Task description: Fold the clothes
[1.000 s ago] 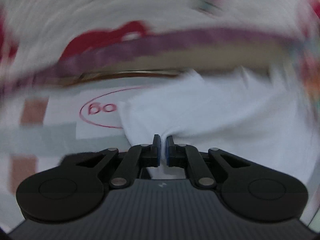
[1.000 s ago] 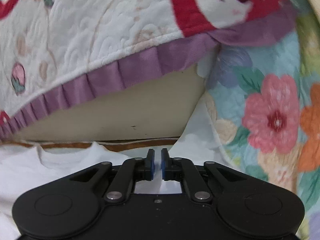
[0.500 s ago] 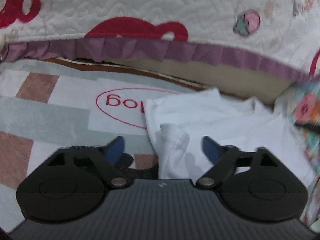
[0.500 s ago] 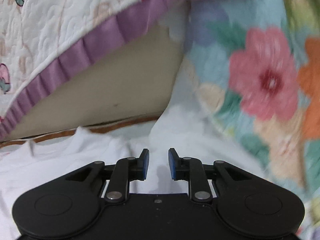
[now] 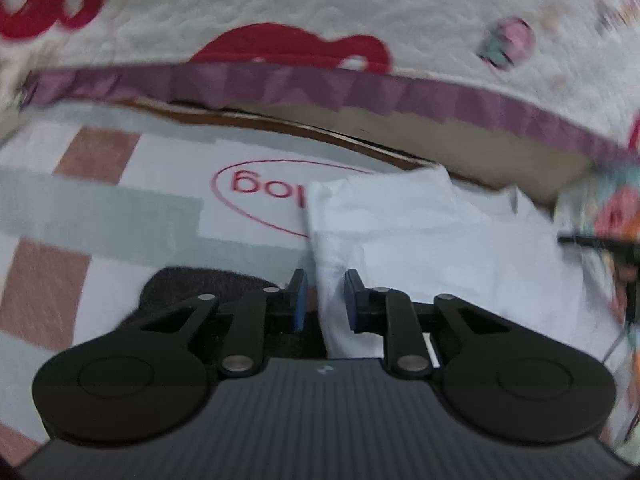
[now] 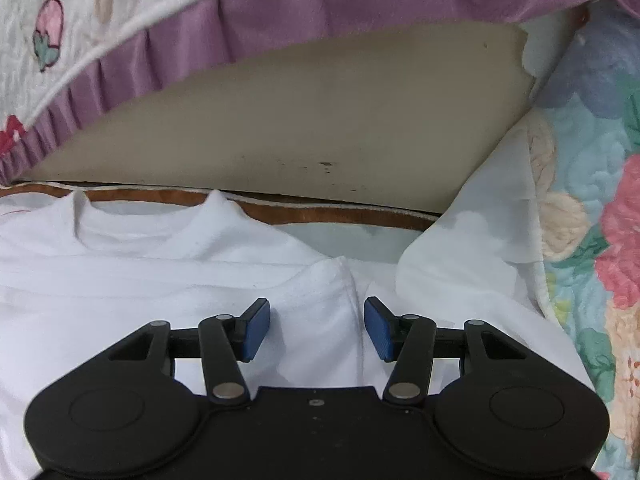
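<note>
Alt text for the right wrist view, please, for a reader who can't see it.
The right gripper, its jaws opening, hangs over a white T-shirt with a raised fold of the cloth between its blue pads, not pressed. Behind lie a purple-frilled quilt and, at right, a floral quilt.

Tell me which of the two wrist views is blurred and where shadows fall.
Left wrist view: motion-smeared, worst on the quilt and right edge; a dark shadow lies on the mat left of the left hand-held gripper. Right wrist view: sharp, evenly lit, fisheye-curved; soft shadow on the white shirt under the right hand-held gripper.
</note>
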